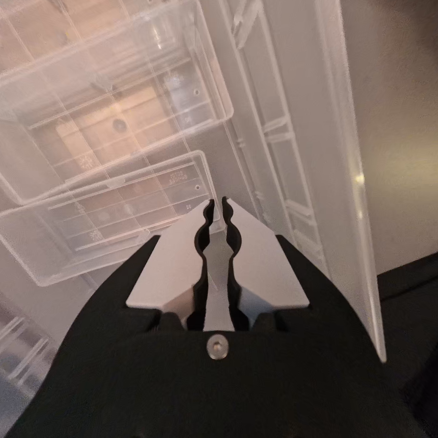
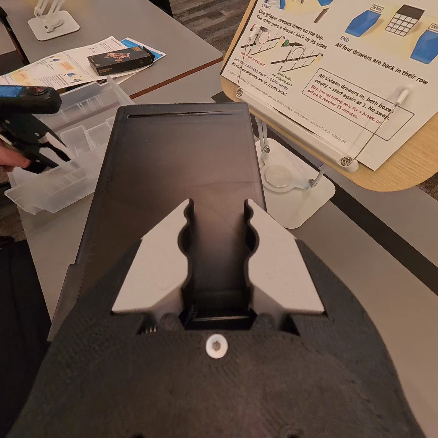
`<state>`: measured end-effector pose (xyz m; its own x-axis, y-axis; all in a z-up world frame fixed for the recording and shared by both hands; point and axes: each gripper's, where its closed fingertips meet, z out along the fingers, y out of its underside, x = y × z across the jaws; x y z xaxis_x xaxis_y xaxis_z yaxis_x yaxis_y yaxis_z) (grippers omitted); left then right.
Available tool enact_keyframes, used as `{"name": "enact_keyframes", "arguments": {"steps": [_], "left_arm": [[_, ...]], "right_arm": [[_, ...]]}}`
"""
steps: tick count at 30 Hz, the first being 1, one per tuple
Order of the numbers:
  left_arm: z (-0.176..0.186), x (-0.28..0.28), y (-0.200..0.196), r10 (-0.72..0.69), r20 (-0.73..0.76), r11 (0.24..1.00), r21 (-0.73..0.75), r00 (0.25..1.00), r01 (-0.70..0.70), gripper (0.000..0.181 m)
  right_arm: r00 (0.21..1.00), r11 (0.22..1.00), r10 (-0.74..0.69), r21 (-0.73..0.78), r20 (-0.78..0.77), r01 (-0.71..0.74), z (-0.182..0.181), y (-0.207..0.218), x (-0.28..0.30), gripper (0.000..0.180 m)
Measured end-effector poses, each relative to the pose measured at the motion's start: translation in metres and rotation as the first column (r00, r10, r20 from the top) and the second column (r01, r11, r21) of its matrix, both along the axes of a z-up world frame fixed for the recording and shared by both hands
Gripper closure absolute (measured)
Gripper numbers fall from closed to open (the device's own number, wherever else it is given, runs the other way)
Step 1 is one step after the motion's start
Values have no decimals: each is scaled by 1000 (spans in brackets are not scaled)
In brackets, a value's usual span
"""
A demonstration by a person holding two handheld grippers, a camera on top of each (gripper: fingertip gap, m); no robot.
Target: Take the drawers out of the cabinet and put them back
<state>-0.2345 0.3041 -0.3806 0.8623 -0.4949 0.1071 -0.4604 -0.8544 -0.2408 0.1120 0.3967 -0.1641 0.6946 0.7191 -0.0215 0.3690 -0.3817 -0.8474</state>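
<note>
My left gripper (image 1: 218, 201) is nearly closed, pinching the near corner of a clear drawer (image 1: 113, 220). The drawer runs up-left from the tips, inside the translucent bin (image 1: 336, 166); a second drawer (image 1: 113, 106) lies just beyond. My right gripper (image 2: 218, 203) is half-open and empty, over the black cabinet (image 2: 180, 154), whose long axis runs straight ahead; contact unclear. The instruction sheet (image 2: 343, 59) at right has writing.

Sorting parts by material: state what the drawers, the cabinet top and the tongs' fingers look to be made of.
Drawers: clear glossy plastic, probably; the surface beneath shows through their walls and moulded ribs.
Cabinet top: black, smooth, semi-gloss, likely moulded plastic; it carries a soft sheen.
Fingers of the right tongs: matt grey faces with black wavy inner pads, seemingly printed plastic; the black body behind shows fine layer lines.
</note>
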Motion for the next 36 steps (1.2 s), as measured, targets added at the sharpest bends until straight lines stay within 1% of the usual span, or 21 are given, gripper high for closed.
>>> {"name": "enact_keyframes", "arguments": {"steps": [2,4,5,7,10,11,12,13,15,16,18,24,28,30,34,36], "left_arm": [[1,-7,-10,-13,-8,999,-46,1000,12,176],[4,-19,-20,-58,-54,996,-72,997,54,178],[5,-25,-26,-60,-69,994,-91,996,53,178],[10,-31,-27,-51,-66,996,-74,997,46,168],[15,-28,-20,-27,-27,1000,-16,999,26,141],[13,-27,-19,-42,-39,999,-5,998,42,137],[10,-26,-19,-59,-57,998,-9,997,59,137],[4,-25,-20,-70,-75,997,-23,995,69,144],[-6,-25,-19,-95,-107,995,-33,990,92,173],[-7,-22,-19,-94,-95,995,-25,991,92,180],[-1,-23,-18,-115,-107,993,-1,988,115,181],[36,-31,-27,-150,-155,980,109,976,168,181],[62,-31,-35,-188,-181,957,189,965,221,181],[78,-26,-40,-227,-207,935,228,952,273,181],[109,0,-50,-282,-208,899,282,936,334,181],[121,28,-60,-329,-172,885,286,928,367,181]], "right_arm": [[1000,1000,1,2,-1,-1,0,0,0,138],[1000,1000,2,1,0,-2,0,0,0,138],[1000,1000,3,1,0,-3,0,0,0,138],[1000,1000,4,2,-1,-4,0,0,0,138],[1000,1000,3,3,-2,-3,0,0,0,138],[1000,1000,3,3,-2,-3,0,0,0,138],[1000,1000,2,2,-2,-2,0,0,0,138],[1000,1000,2,3,-2,-2,0,0,0,138],[1000,1000,0,4,-3,0,1,0,0,138],[1000,1000,-1,4,-4,1,1,0,0,138],[1000,1000,-2,3,-4,2,1,0,0,138],[1000,1000,0,4,-4,0,1,0,0,138],[1000,1000,1,3,-3,-1,1,0,0,138],[1000,1000,0,3,-3,0,1,0,0,138],[1000,1000,-2,1,-2,2,0,0,0,138],[1000,1000,-2,1,-2,2,0,0,0,138]]}}
